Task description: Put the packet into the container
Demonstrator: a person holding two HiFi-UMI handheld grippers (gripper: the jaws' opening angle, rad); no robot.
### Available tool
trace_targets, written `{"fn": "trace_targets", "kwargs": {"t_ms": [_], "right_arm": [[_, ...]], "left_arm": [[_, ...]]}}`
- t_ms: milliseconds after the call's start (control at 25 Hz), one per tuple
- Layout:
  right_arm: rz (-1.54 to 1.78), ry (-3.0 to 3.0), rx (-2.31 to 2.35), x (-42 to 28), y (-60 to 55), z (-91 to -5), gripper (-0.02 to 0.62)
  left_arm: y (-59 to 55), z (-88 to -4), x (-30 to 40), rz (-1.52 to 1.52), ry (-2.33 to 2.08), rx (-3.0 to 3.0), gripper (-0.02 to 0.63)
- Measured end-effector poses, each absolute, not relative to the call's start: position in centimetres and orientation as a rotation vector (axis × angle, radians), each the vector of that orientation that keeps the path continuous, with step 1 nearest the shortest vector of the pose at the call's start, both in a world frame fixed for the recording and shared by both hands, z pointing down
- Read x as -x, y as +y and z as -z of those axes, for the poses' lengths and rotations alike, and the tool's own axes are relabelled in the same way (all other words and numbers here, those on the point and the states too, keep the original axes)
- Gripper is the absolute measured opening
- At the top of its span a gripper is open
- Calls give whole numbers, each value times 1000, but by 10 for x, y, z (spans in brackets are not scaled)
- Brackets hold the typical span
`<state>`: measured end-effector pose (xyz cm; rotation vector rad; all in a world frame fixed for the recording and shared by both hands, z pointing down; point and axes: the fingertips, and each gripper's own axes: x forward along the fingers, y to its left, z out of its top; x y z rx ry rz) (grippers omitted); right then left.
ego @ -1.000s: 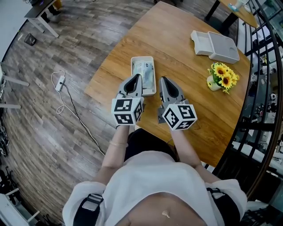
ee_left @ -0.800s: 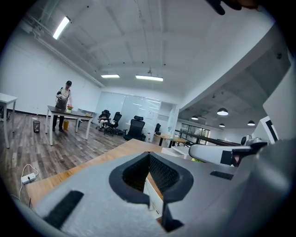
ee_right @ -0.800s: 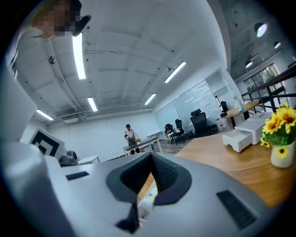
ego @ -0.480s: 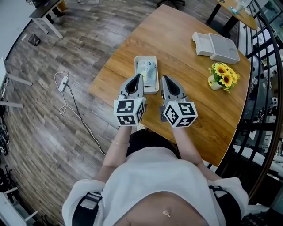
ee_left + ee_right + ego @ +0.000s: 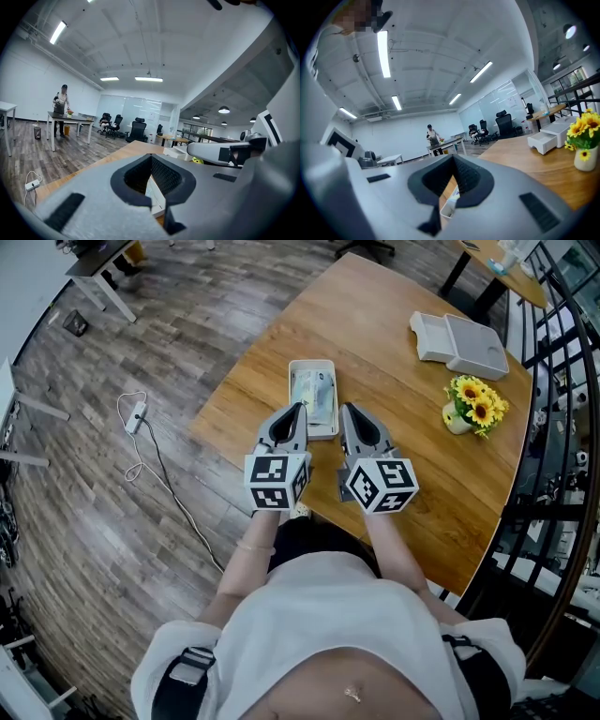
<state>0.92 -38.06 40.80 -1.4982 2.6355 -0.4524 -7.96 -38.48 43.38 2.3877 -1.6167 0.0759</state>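
A white rectangular container (image 5: 292, 395) lies on the wooden table (image 5: 403, 427), and a pale packet (image 5: 316, 397) rests flat inside it. My left gripper (image 5: 299, 408) hovers at the container's near left corner, jaws together with nothing between them. My right gripper (image 5: 344, 408) hangs just right of the container's near end, also shut and empty. In the left gripper view, a strip of the container (image 5: 154, 197) shows through the slit below the closed tips (image 5: 151, 157). The right gripper view shows the container's corner (image 5: 449, 206) the same way.
A white open box (image 5: 459, 338) sits at the table's far right, with a small vase of sunflowers (image 5: 473, 404) near it. A white cable (image 5: 131, 418) lies on the wood floor to the left. A black railing (image 5: 553, 427) borders the right side.
Both grippers stay shut and keep about the same place near the container's front end. Only the head view has drifted slightly.
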Motion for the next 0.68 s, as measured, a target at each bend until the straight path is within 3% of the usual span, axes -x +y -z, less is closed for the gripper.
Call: {"fn": "trace_targets", "kwargs": {"t_ms": [680], "right_arm": [[471, 2604, 1535, -16, -387, -412, 11]], "left_arm": [[-390, -440, 81, -94, -1608, -2380, 8]]}}
